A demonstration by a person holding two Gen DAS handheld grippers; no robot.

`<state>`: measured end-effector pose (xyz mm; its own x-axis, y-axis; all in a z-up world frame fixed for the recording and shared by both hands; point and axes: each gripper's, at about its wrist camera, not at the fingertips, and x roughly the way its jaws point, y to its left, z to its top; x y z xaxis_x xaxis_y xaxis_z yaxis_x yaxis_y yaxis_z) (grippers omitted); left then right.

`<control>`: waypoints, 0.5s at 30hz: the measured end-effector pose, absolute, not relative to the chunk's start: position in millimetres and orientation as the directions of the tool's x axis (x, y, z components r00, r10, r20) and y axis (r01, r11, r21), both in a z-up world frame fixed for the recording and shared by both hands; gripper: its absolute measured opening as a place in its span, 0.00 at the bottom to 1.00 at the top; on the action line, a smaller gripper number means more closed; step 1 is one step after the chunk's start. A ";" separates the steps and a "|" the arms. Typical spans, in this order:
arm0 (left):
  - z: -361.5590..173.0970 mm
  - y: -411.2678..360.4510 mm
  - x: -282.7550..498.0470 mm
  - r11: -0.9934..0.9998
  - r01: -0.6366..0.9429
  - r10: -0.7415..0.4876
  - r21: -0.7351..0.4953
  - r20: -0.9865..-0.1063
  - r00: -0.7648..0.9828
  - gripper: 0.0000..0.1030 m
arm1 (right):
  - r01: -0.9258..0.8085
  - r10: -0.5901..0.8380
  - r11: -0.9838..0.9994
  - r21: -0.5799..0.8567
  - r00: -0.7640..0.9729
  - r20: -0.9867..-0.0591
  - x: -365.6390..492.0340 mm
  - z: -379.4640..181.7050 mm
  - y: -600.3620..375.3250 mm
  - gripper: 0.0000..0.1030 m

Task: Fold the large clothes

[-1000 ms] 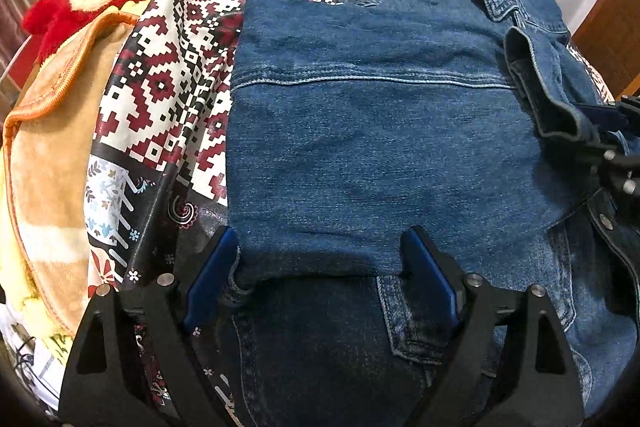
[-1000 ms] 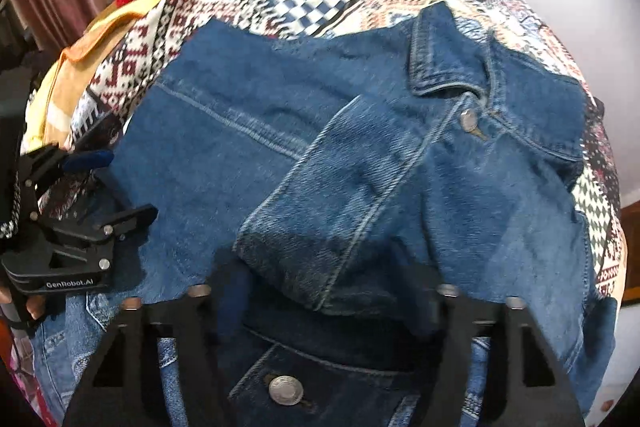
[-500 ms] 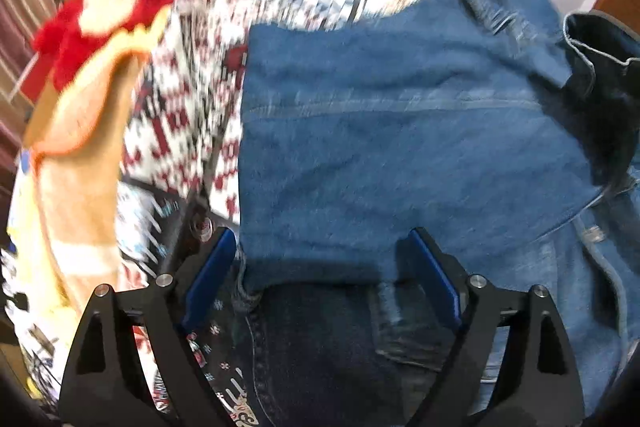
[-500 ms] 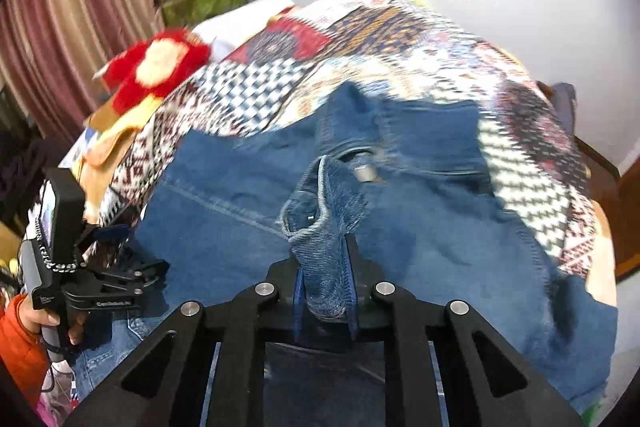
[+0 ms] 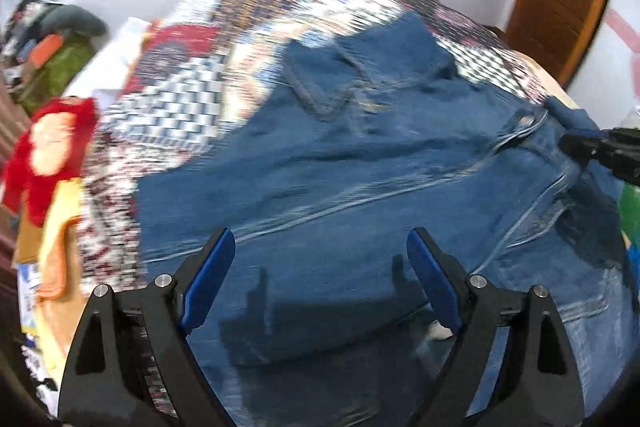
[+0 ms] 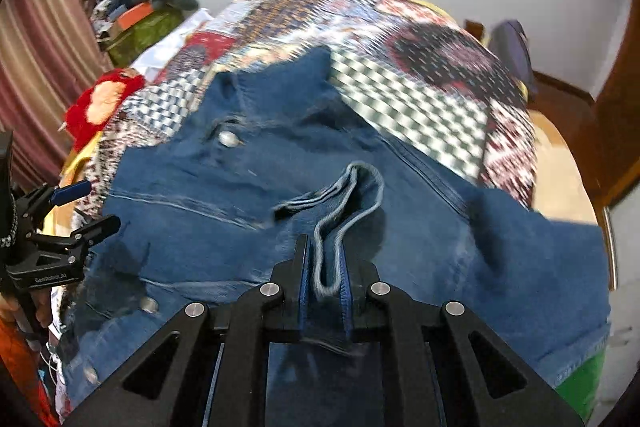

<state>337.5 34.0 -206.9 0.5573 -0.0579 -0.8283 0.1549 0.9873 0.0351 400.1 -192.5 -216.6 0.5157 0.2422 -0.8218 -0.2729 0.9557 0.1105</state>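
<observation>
Patterned quilt (image 6: 420,99) covers the bed, with the denim jacket (image 5: 340,187) spread across it. At 6 o'clock the right claw (image 6: 325,275) pinches a jacket sleeve cuff (image 6: 340,227); the left claw (image 5: 320,279) gapes wide, empty, above denim.

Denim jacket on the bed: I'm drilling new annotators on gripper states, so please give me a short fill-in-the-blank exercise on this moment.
1. The right gripper is shut on a fold of the ____ jacket.
2. The jaws of the left gripper stand ____, with nothing between them.
3. The jacket lies on a ____ quilt.
4. Left of the jacket lies a ____ plush toy with a pale centre.

Missing words: denim; open; patterned; red
</observation>
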 end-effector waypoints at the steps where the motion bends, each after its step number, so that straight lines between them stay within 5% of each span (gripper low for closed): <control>1: -212.5 24.9 339.6 0.986 0.166 -0.068 0.027 -0.838 0.541 0.86 | -0.262 0.230 0.959 0.106 0.509 -0.829 399.2 -221.7 -201.2 0.10; 15: -254.1 -10.6 339.5 0.972 0.235 -0.099 0.005 -0.899 0.427 0.86 | -0.380 0.272 0.921 0.086 0.472 -0.839 401.0 -208.8 -181.7 0.11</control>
